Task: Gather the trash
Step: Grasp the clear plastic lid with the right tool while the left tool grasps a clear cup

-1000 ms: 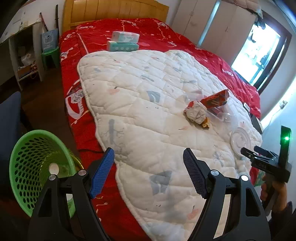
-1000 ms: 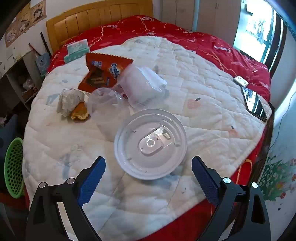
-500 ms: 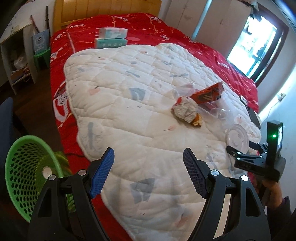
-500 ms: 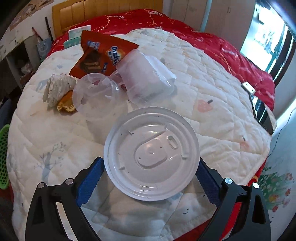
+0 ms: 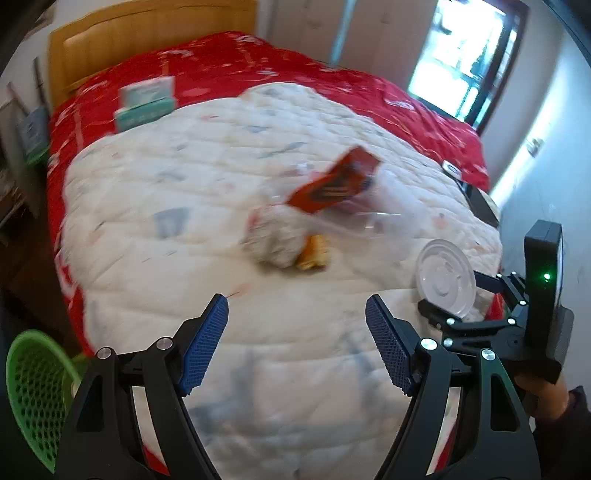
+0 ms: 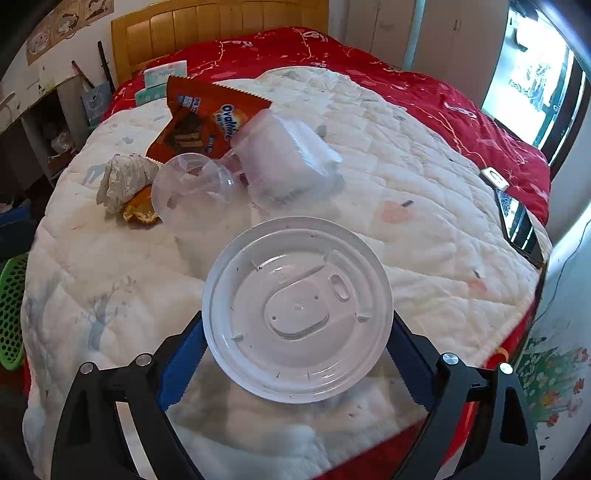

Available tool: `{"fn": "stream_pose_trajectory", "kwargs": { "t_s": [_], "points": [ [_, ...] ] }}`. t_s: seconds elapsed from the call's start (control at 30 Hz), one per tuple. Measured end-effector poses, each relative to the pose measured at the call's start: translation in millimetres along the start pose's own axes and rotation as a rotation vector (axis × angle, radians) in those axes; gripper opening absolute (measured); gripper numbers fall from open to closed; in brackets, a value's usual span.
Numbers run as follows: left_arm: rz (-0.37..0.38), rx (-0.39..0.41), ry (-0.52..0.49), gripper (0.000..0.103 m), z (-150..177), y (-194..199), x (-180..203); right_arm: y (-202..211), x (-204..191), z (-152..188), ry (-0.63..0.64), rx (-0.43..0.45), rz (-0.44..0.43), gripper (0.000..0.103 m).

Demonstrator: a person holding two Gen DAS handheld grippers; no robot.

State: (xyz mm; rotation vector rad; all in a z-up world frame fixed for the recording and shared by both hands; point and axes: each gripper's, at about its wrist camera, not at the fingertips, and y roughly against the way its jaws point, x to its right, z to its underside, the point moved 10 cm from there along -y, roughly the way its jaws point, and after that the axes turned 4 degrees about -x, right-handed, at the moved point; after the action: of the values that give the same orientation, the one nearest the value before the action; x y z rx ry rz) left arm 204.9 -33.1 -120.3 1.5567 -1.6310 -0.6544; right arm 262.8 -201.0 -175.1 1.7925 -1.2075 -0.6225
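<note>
A round clear plastic lid (image 6: 297, 317) sits between the blue pads of my right gripper (image 6: 297, 323), whose jaws are closing and touch its rim on both sides. In the left wrist view the same lid (image 5: 445, 282) is tilted up off the white quilt (image 5: 184, 206). Behind it lie a clear cup (image 6: 192, 184), a clear plastic box (image 6: 284, 158), an orange Ovaltine wrapper (image 6: 199, 118), crumpled paper (image 6: 123, 177) and a gold wrapper (image 6: 140, 212). My left gripper (image 5: 295, 301) hangs open and empty over the quilt's near part. A green mesh basket (image 5: 33, 398) stands on the floor at lower left.
Two tissue boxes (image 6: 162, 77) rest near the wooden headboard (image 6: 221, 26). A phone (image 6: 517, 221) and a small white device (image 6: 493, 177) lie at the bed's right edge. A red bedspread (image 6: 406, 74) lies under the quilt. Shelves stand at far left.
The left gripper has swept right across the bed, so the basket slid to the picture's corner. The right gripper came down around the lid and its jaws narrowed onto the rim.
</note>
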Motion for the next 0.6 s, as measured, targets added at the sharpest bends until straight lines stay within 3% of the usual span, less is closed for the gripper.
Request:
{"fn": "stream_pose_trajectory", "kwargs": {
  "t_s": [0.27,0.6],
  "points": [
    [0.025,-0.018,-0.103,0.076,-15.4,-30.8,53.4,21.7,17.3,9.7,-0.032,0.034,-0.026,0.089],
    [-0.043,-0.037,-0.177,0.076,-32.7,-73.5,78.6,31.1,26.5,18.9,-0.082,0.052,-0.066,0.089]
  ]
}}
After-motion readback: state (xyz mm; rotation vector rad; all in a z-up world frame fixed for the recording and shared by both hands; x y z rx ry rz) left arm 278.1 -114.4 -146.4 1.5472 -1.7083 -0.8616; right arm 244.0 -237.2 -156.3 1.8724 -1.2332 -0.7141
